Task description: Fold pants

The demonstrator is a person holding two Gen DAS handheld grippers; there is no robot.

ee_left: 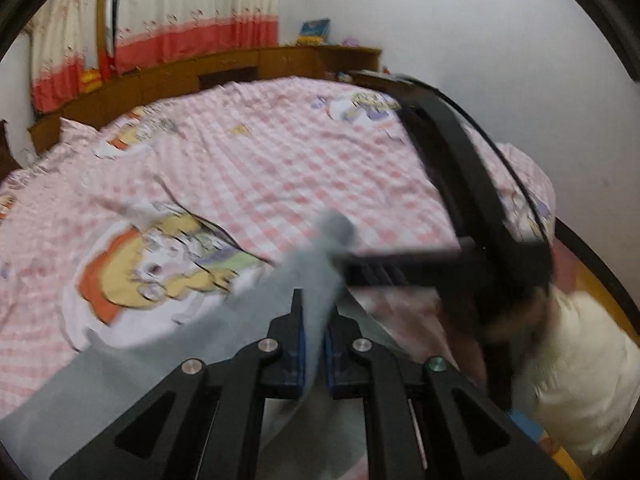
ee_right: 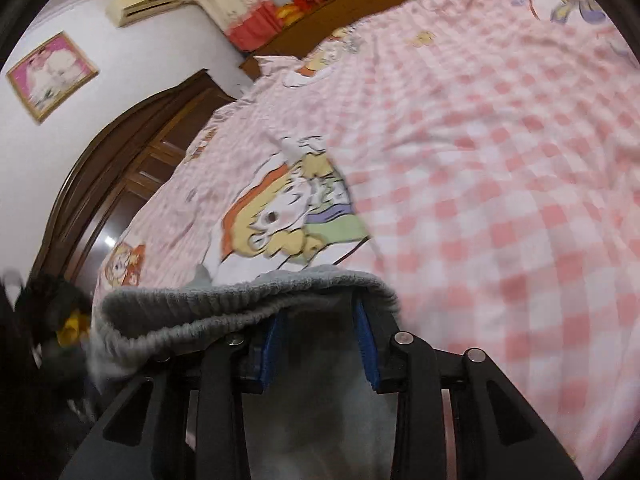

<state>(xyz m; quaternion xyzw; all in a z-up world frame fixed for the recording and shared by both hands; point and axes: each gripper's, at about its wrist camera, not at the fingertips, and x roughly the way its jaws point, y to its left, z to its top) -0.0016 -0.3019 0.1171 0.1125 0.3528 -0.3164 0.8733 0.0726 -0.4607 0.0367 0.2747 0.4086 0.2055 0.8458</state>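
The grey pants (ee_left: pixel 120 392) hang lifted above the pink checked bed cover (ee_left: pixel 320 152). My left gripper (ee_left: pixel 316 302) is shut on a fold of the grey cloth, which rises in a narrow strip between its blue pads. My right gripper (ee_left: pixel 344 262) reaches in from the right and holds the top of the same strip. In the right wrist view the ribbed grey waistband (ee_right: pixel 240 300) drapes over my right gripper (ee_right: pixel 320 308) and hides its fingertips. Grey cloth fills the gap between its blue pads (ee_right: pixel 368 344). Both views are blurred.
The bed cover (ee_right: pixel 500 160) has cartoon prints and spreads wide ahead. A person in a cream top (ee_left: pixel 580 360) stands at the bed's right edge. A wooden ledge (ee_left: pixel 224 64) and curtains lie beyond the bed. A dark wooden wardrobe (ee_right: pixel 132 152) stands to the left.
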